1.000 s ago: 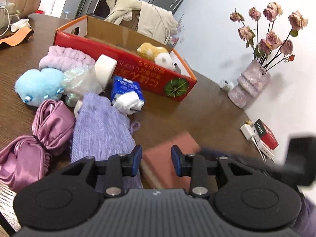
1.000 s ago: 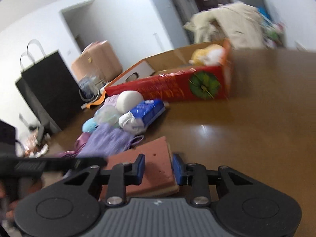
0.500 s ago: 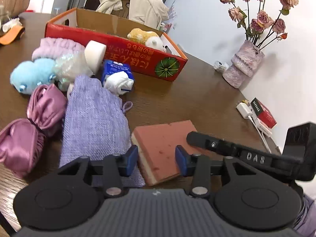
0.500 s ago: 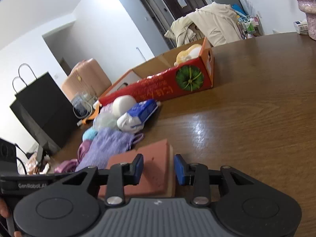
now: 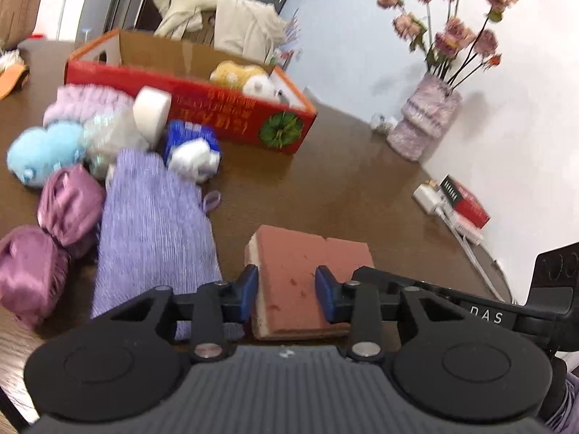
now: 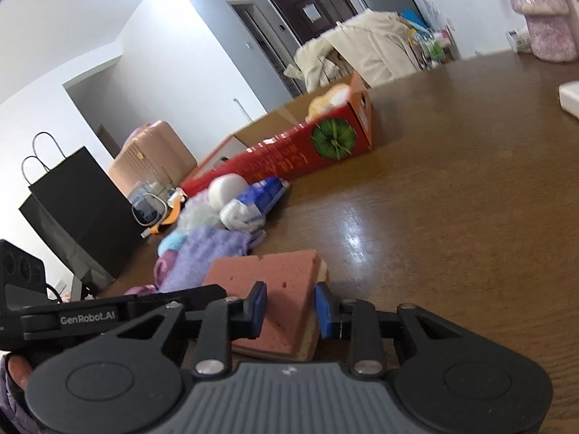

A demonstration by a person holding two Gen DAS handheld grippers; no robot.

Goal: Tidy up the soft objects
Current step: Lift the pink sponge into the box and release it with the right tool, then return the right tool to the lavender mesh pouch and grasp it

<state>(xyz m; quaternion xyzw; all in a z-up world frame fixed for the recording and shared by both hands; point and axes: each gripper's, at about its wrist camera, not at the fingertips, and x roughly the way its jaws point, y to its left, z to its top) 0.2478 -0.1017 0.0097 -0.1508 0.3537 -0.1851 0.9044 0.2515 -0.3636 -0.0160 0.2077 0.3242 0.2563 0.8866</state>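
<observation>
A pink sponge point(image 5: 307, 260) lies flat on the brown table; it also shows in the right wrist view point(image 6: 275, 282). My left gripper point(image 5: 286, 291) is open, its blue pads above the sponge's near left end. My right gripper point(image 6: 289, 311) is open over the sponge's other end. A red cardboard box point(image 5: 231, 115) at the back holds a yellow and white plush point(image 5: 249, 77). In front of it lie a lilac cloth point(image 5: 152, 224), a purple satin bundle point(image 5: 54, 224), a light-blue plush point(image 5: 39, 150), a white roll point(image 5: 152, 110) and a blue tissue pack point(image 5: 191, 148).
A pink vase of dried roses point(image 5: 423, 123) stands at the back right by the wall. A red book and a white charger point(image 5: 452, 202) lie near the right table edge. A black paper bag point(image 6: 79, 209) and a pink suitcase point(image 6: 152, 159) stand beyond the table.
Both grippers have moved in over the pink sponge from opposite ends and opened slightly wider. The sponge has not moved.
</observation>
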